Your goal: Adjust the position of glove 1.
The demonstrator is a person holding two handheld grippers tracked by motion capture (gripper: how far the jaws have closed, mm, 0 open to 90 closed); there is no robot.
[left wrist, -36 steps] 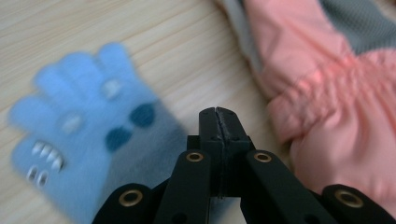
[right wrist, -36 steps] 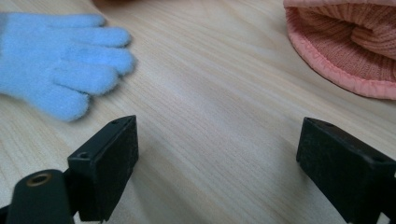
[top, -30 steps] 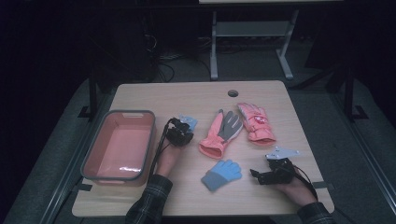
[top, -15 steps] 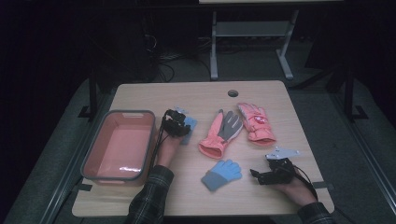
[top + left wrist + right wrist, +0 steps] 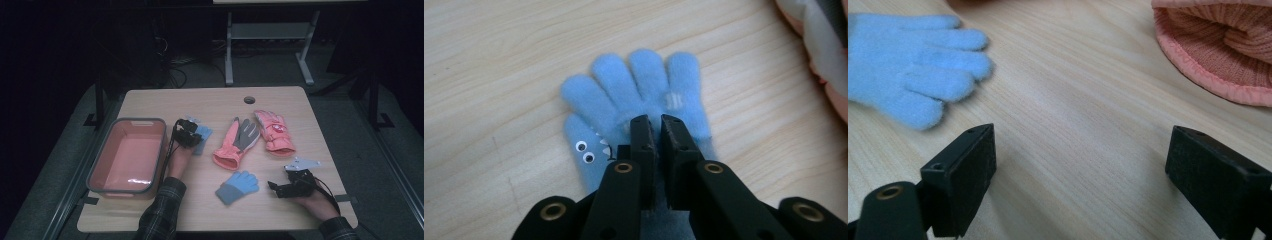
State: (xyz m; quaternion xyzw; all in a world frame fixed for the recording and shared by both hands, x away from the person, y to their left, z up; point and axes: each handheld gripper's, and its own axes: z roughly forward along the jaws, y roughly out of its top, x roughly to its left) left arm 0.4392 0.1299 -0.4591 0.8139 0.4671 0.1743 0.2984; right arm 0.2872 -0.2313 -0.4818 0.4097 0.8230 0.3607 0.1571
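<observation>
Plaid sleeves; each black gripper (image 5: 654,127) has brass-ringed screw holes, the right gripper (image 5: 280,187) a grey plate.

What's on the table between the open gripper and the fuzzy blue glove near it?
Nothing: in the right gripper view, bare wood lies between the right hand-held gripper and the blue glove.

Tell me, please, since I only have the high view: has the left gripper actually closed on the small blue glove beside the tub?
Observer: Yes. In the left gripper view the left gripper has its jaws nearly together, pinching the blue glove at the palm.
Operator: Is anything printed on that glove?
Observer: It has googly eyes and small white teeth near the thumb.
Operator: And the right gripper?
Observer: The right gripper is wide open over bare table, with the other blue glove ahead.
</observation>
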